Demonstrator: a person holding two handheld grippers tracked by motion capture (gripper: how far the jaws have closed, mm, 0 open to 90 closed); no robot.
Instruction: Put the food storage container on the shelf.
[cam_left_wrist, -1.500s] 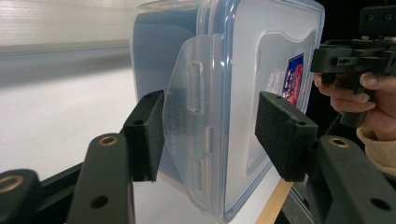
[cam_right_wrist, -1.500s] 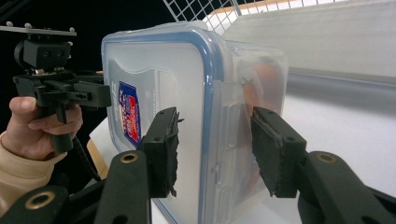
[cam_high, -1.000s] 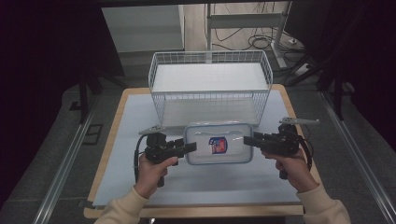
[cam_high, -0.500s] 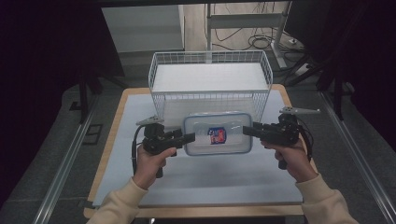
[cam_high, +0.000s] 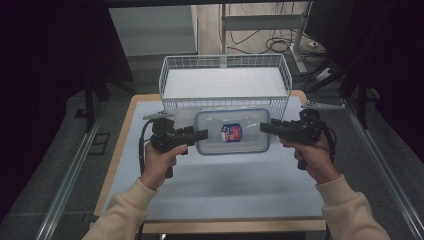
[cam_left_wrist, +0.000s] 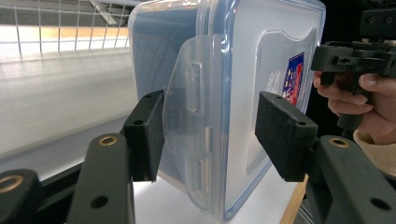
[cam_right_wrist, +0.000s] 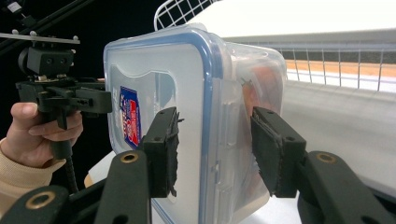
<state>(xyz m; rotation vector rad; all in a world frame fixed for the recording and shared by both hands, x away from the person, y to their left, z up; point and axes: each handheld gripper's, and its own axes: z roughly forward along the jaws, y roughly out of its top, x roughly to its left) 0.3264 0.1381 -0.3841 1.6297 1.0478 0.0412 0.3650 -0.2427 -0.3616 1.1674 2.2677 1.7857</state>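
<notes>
While both hands hold it from opposite ends, the clear rectangular plastic container with a blue-rimmed lid and a red-and-blue label (cam_high: 232, 132) hangs above the pale blue table mat (cam_high: 215, 190), just in front of the white wire basket (cam_high: 225, 82) standing at twelve o'clock. The left gripper (cam_high: 200, 134) meets the box at its nine o'clock end; in the left gripper view its jaws straddle the lid's side latch (cam_left_wrist: 196, 135), one pad touching, the other standing off, so a firm pinch cannot be told. The right gripper (cam_high: 264, 127) takes the three o'clock end, its pads (cam_right_wrist: 163, 149) pressed on lid and base.
</notes>
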